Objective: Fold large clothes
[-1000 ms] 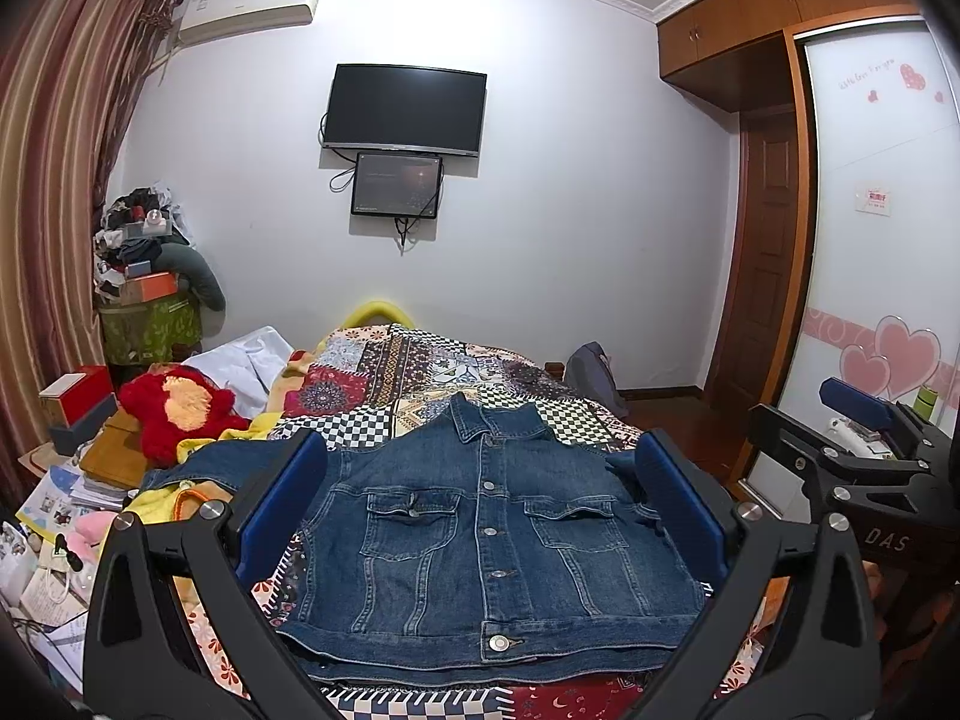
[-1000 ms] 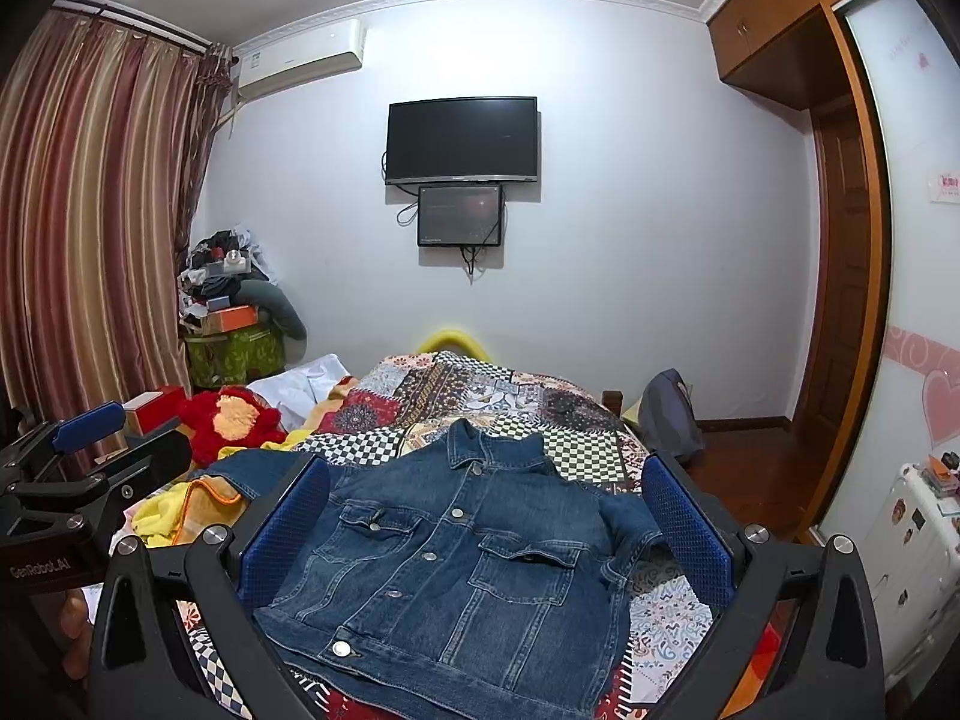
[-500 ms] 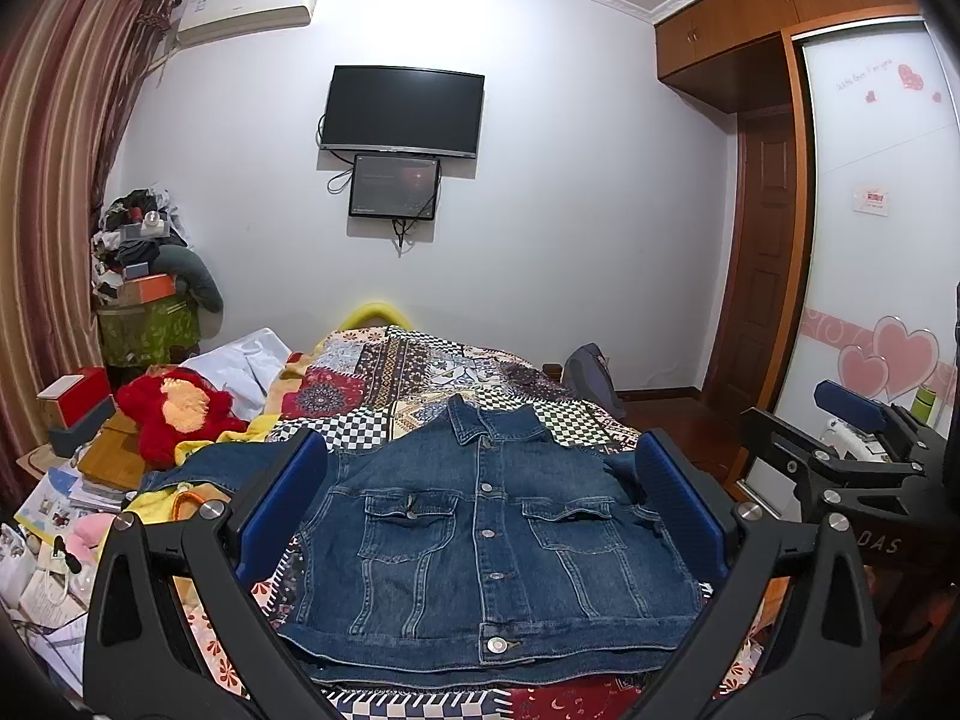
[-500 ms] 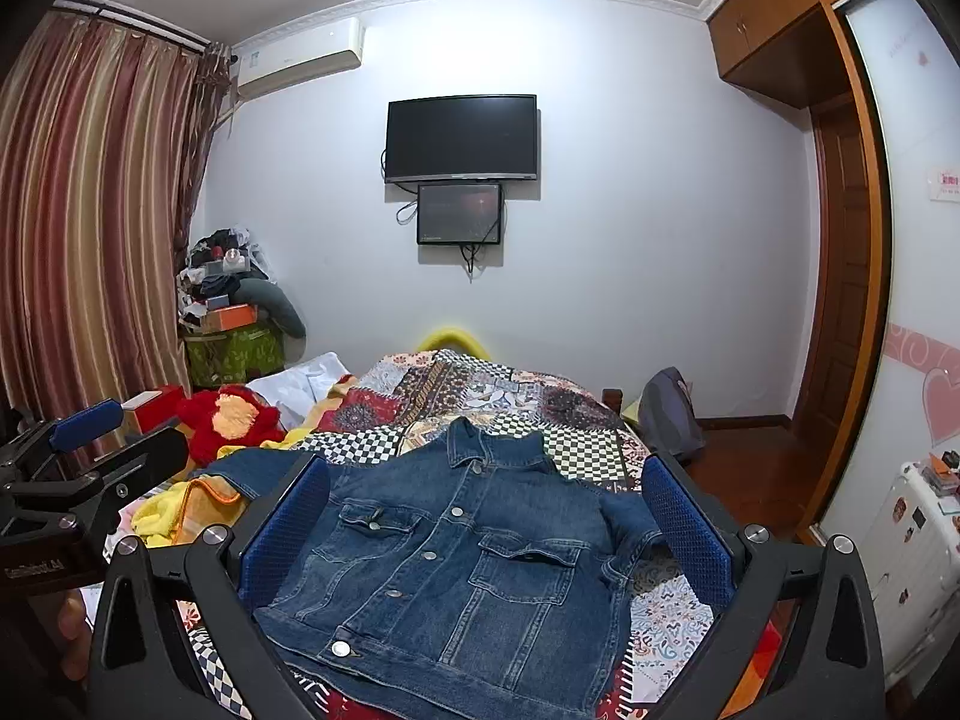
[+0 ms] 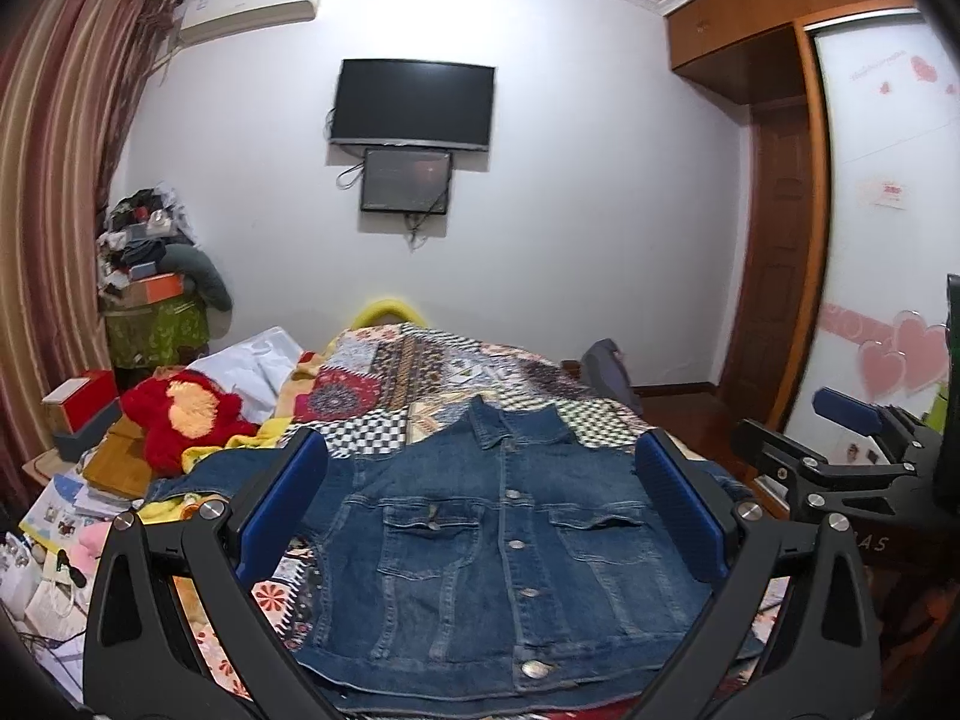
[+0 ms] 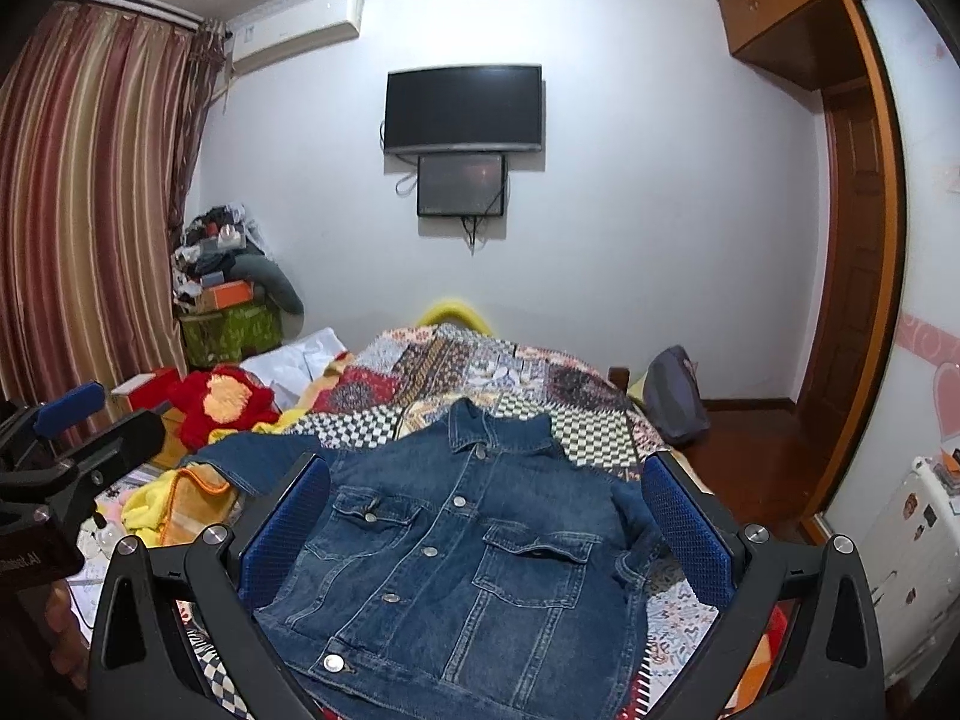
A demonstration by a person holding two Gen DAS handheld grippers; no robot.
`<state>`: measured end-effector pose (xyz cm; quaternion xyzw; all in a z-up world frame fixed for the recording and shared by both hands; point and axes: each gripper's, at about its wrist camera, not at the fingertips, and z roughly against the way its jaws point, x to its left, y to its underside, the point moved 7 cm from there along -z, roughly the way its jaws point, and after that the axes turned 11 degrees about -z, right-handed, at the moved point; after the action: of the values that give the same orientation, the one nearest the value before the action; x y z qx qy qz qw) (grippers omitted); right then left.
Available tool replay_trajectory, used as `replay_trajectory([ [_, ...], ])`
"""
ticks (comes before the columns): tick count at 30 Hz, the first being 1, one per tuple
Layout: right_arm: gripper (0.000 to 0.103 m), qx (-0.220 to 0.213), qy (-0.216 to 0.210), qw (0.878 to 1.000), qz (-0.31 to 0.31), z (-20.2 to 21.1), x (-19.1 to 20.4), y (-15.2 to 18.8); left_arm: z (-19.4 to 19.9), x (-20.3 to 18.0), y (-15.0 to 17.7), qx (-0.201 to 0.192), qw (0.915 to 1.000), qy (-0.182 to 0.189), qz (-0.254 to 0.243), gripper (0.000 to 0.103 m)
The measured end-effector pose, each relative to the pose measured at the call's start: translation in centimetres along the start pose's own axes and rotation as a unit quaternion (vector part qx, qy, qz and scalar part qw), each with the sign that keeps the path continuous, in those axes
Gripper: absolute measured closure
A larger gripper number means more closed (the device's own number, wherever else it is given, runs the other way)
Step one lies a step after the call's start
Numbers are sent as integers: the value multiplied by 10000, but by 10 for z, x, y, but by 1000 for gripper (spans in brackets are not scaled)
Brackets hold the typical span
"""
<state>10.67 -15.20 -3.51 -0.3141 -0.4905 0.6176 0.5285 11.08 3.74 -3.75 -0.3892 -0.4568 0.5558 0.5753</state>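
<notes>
A dark blue denim jacket with metal buttons (image 5: 510, 534) (image 6: 456, 546) lies flat on the bed, front side up and buttoned closed, with its collar toward the far wall and its hem at the near edge of the bed. Its two chest pockets are visible. One sleeve goes out to the left over a yellow cloth with an orange border (image 6: 180, 495), and the other sleeve is bent beside the body of the jacket on the right.

The jacket rests on a colourful patchwork quilt with checked and floral squares (image 5: 420, 366) (image 6: 480, 372), which covers the bed.

The left gripper (image 5: 480, 504) hangs above the near part of the jacket. Its two blue-padded fingers (image 5: 282, 504) are wide apart and hold nothing. The right gripper (image 6: 486, 528) is in the same way above the jacket, its blue pads (image 6: 684, 528) spread wide and not touching the fabric. Each gripper is also seen from the side in the other camera, at the edge of the picture.

To the left of the bed are a red and orange plush toy (image 5: 180, 420) (image 6: 222, 402) and a pile of boxes and papers. On the white far wall hang a black flat television (image 5: 414, 102) (image 6: 462, 108) with a smaller dark screen (image 6: 461, 185) under it. Striped red curtains (image 6: 90, 210) are on the left, and a brown wooden door (image 6: 858, 270) is on the right.
</notes>
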Motion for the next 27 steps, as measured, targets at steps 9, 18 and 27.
replay_trajectory([
  [9,0,962,-99,9953,-4,-105,15,12,-81,79,40,774,9947,-521,430,0],
  [18,0,1728,-22,9849,127,-229,22,27,-176,190,131,2016,9661,-865,1357,0],
  [27,0,2576,-15,9660,228,-333,23,61,-248,234,221,3091,9226,-435,2267,1],
])
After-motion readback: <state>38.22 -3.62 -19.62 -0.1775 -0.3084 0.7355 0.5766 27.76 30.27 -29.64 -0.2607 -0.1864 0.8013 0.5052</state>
